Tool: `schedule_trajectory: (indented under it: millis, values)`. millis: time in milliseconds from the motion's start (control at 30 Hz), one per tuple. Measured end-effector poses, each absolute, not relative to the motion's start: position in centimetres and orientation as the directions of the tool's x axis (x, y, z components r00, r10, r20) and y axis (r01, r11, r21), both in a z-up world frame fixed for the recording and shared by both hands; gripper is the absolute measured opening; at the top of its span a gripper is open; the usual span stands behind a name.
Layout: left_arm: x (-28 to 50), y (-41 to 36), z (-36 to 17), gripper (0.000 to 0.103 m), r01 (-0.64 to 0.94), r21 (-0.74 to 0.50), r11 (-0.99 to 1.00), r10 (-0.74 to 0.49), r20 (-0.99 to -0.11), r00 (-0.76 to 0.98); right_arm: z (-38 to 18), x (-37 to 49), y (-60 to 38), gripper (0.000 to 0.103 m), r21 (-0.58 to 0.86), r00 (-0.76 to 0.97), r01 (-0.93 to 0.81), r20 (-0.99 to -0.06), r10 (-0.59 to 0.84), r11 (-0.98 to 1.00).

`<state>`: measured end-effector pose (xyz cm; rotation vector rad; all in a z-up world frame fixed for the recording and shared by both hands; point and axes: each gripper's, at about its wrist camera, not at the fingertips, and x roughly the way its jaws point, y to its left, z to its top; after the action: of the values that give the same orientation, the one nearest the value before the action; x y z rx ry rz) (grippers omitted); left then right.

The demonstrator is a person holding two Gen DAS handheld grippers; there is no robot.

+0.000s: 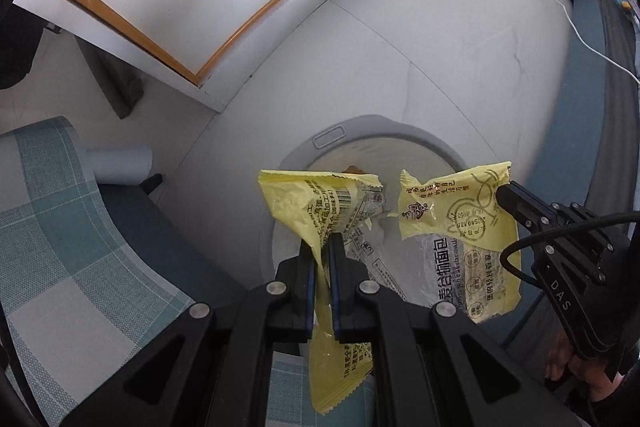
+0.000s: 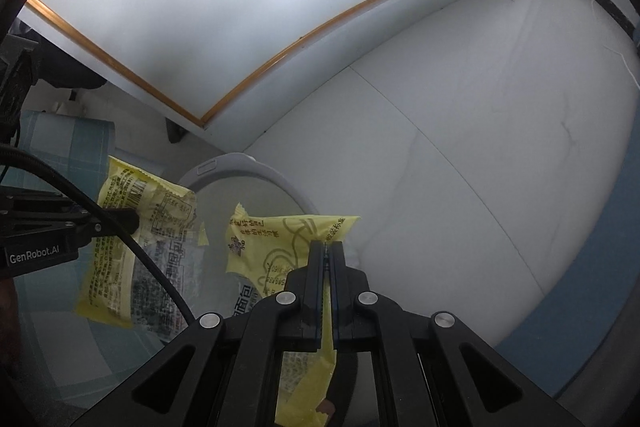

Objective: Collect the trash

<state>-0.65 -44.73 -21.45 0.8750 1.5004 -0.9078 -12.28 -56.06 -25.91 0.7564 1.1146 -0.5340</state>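
1. The left gripper (image 1: 322, 247) is clamped shut on a yellow wrapper (image 1: 320, 203); the film runs between its fingers and hangs out behind them.
2. The right gripper (image 2: 327, 251) is likewise pinched tight on a second wrapper (image 2: 276, 247), gripped near its crimped edge.
3. Both wrappers hang in the air just above the bin (image 1: 404, 135), near each other but apart.
4. Handling, as I judge it: thin printed film, very light, limp and crinkly, a bit slick. A pinch on a flat edge or crimped seam holds best; a loose grip could let it slide out.
5. The bin is a grey round-rimmed one on the pale floor (image 1: 440, 47) beside a checked cushion (image 1: 60, 227). Something brownish shows inside at the far rim; the rest of its contents are hidden behind the wrappers.
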Motion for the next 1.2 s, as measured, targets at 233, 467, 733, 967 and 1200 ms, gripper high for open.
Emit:
schedule_trajectory:
  millis: [233,467,733,967,1200]
  values:
    - [0.3,-44.5,-22.6,0.005,0.847,-0.162,0.507,0.048,-0.975,-0.215,-27.6,-11.4,-55.8,0.006,0.279,0.358,0.719,-0.934,0.005,0.636]
    - [-0.1,-44.7,-23.2,0.014,0.837,-0.180,0.517,0.061,-0.967,-0.246,-28.1,-10.6,-54.8,0.007,0.316,0.371,0.702,-0.927,0.051,0.638]
    - [-1.0,-45.4,-22.0,0.054,0.870,-0.168,0.464,0.017,-0.980,-0.199,-28.3,-11.1,-55.2,0.012,0.309,0.347,0.701,-0.935,0.070,0.643]
    - [-0.2,-44.8,-21.8,0.071,0.862,-0.183,0.473,-0.018,-0.980,-0.198,-27.6,-11.6,-55.4,0.029,0.337,0.368,0.699,-0.926,0.087,0.631]
    - [0.7,-43.9,-19.7,0.077,0.843,-0.167,0.512,-0.070,-0.986,-0.152,-25.7,-12.2,-55.9,0.046,0.373,0.407,0.683,-0.908,0.098,0.628]
